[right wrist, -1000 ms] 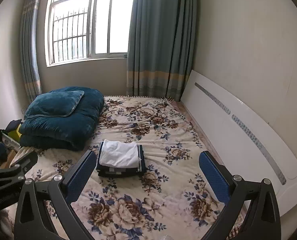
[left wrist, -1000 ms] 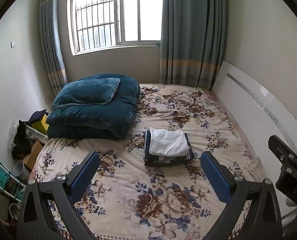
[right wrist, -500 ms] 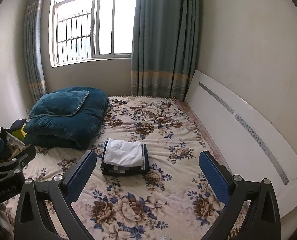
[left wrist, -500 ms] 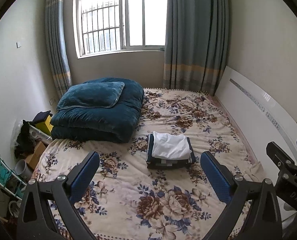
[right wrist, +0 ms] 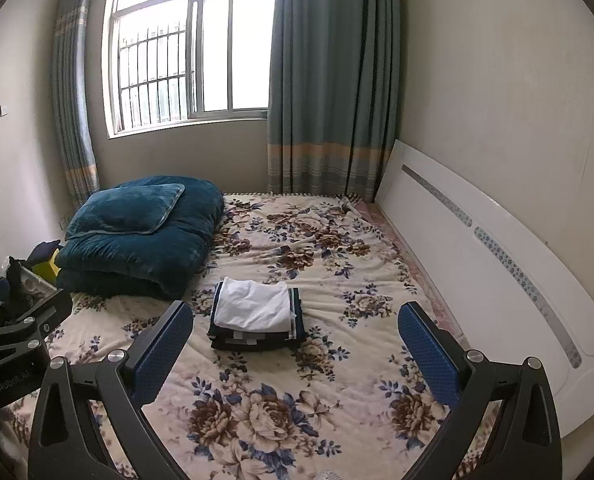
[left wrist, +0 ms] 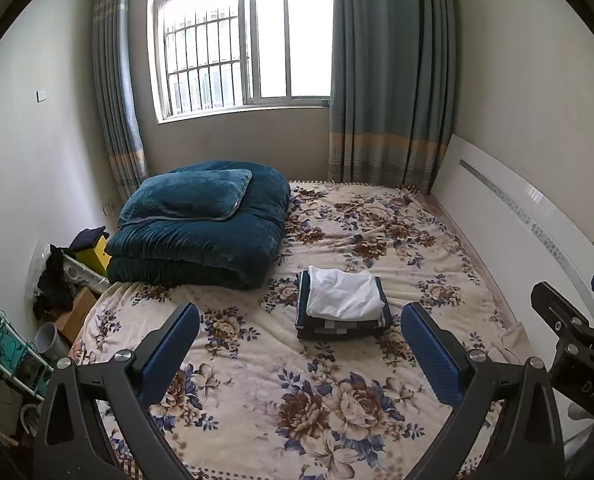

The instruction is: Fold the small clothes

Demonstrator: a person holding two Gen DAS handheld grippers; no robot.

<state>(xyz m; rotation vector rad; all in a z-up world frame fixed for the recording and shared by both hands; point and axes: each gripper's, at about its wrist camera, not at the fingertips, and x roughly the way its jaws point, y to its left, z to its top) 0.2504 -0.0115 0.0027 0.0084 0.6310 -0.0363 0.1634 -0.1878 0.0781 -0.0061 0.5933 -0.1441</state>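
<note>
Bedroom; bed with floral blanket (left wrist: 257, 400) fills the lower half of both views. Folded teal quilt (left wrist: 201, 236) sits at centre left. Small stack of folded clothes (left wrist: 343, 306) lies at frame centre, white garment (right wrist: 253, 304) on top of dark ones. Left gripper (left wrist: 301, 344) and right gripper (right wrist: 297, 342) are both spread wide, empty, well apart from the stack. Assessment: fabric is light, soft, prone to slumping; grip at a folded edge or corner.
</note>
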